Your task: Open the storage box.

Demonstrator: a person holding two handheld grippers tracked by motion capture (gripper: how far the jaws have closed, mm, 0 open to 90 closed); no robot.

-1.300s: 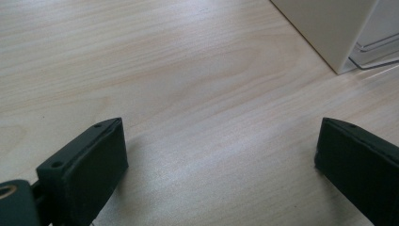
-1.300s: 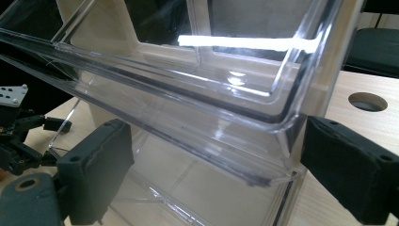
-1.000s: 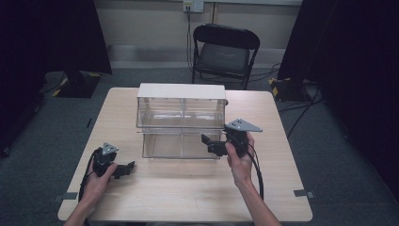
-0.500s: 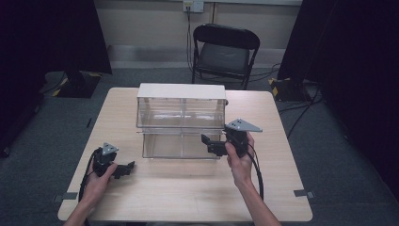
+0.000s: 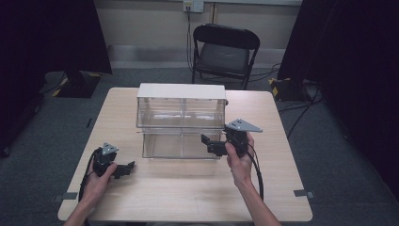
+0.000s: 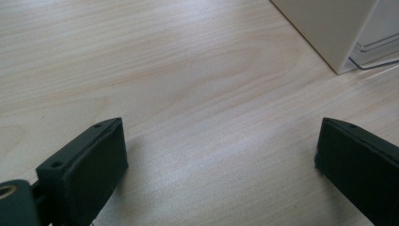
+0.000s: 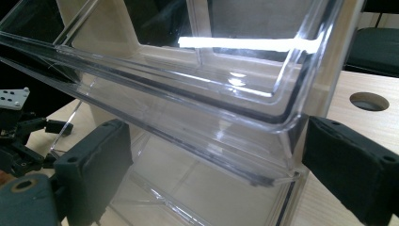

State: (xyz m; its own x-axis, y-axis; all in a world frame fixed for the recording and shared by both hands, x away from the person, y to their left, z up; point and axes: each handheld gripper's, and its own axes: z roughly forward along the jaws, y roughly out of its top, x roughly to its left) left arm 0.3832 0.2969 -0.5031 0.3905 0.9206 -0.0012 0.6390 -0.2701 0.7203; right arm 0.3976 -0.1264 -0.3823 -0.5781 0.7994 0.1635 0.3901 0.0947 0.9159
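A clear plastic two-tier drawer box (image 5: 181, 122) with a white top stands in the middle of the wooden table (image 5: 188, 193). My right gripper (image 5: 207, 143) is at the box's front right corner, held in a hand, with its jaws open. In the right gripper view the clear drawer rim (image 7: 188, 108) runs between the wide-apart jaws of this gripper (image 7: 211, 174). My left gripper (image 5: 128, 168) rests low on the table, left of the box, open and holding nothing. In its own view the left gripper (image 6: 221, 155) spans bare wood, with the box's white corner (image 6: 324, 28) at the top right.
A black folding chair (image 5: 226, 52) stands beyond the table's far edge. A round cable hole (image 7: 369, 100) sits in the tabletop right of the box. The other gripper (image 7: 19, 136) shows through the clear plastic. Cables trail from both grippers toward the near edge.
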